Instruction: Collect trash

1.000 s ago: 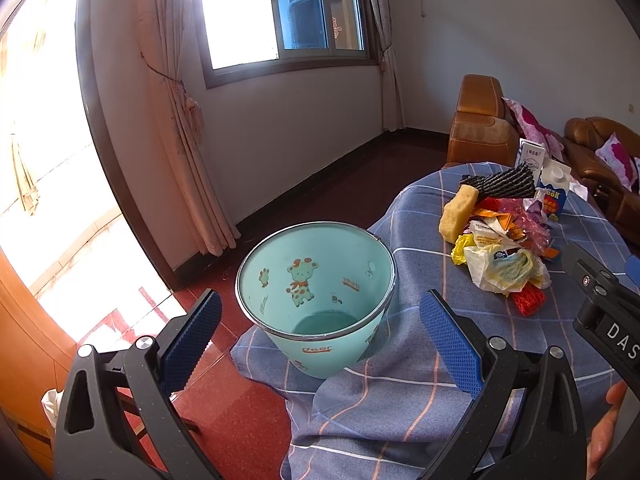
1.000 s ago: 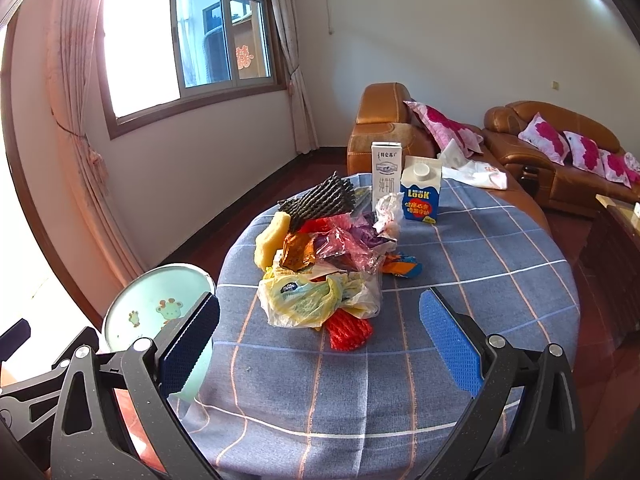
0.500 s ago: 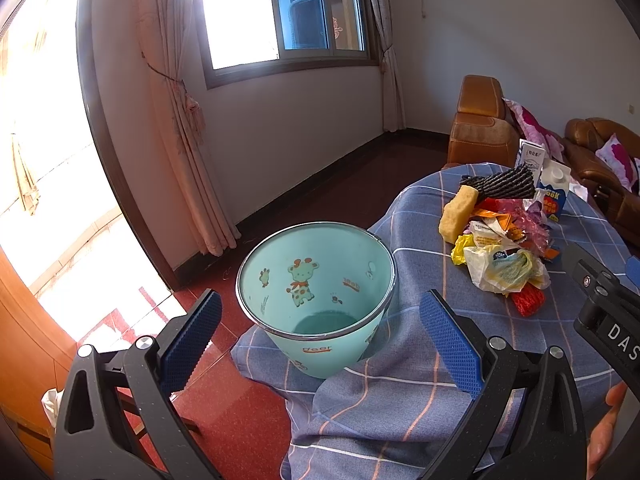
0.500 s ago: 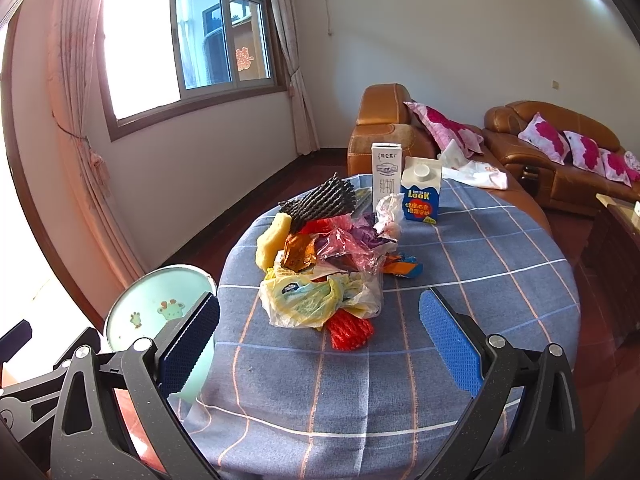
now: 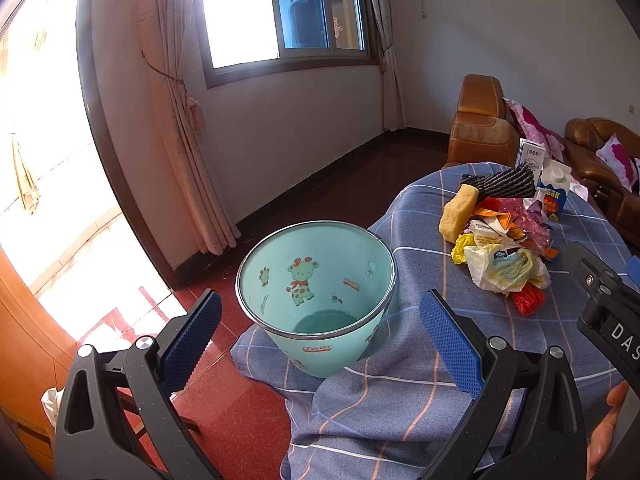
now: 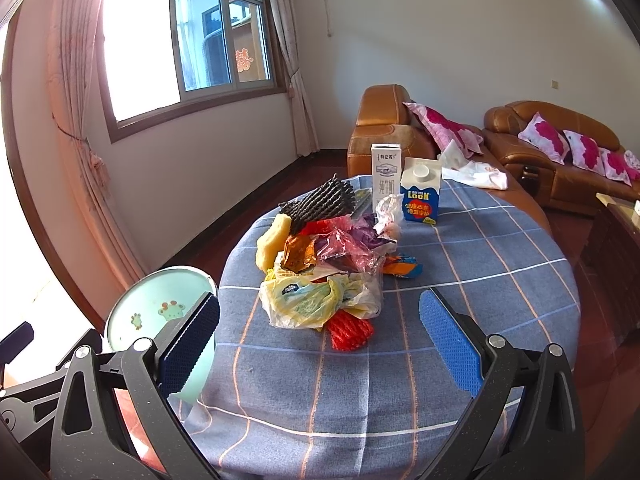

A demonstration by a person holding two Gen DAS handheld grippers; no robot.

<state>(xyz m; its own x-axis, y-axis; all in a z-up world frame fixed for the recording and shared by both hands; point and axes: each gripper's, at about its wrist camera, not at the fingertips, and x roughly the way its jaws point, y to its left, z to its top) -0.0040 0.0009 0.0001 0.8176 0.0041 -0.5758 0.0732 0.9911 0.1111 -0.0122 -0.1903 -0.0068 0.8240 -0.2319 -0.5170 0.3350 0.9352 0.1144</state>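
On the round table's blue checked cloth (image 6: 480,264), a trash pile (image 6: 328,264) of wrappers and bags lies near two upright cartons (image 6: 404,196). Beside the table edge stands a mint bin (image 5: 316,296). Left gripper (image 5: 320,340), jaws spread and empty, faces the bin; right gripper (image 6: 320,344), likewise spread and empty, faces the pile.
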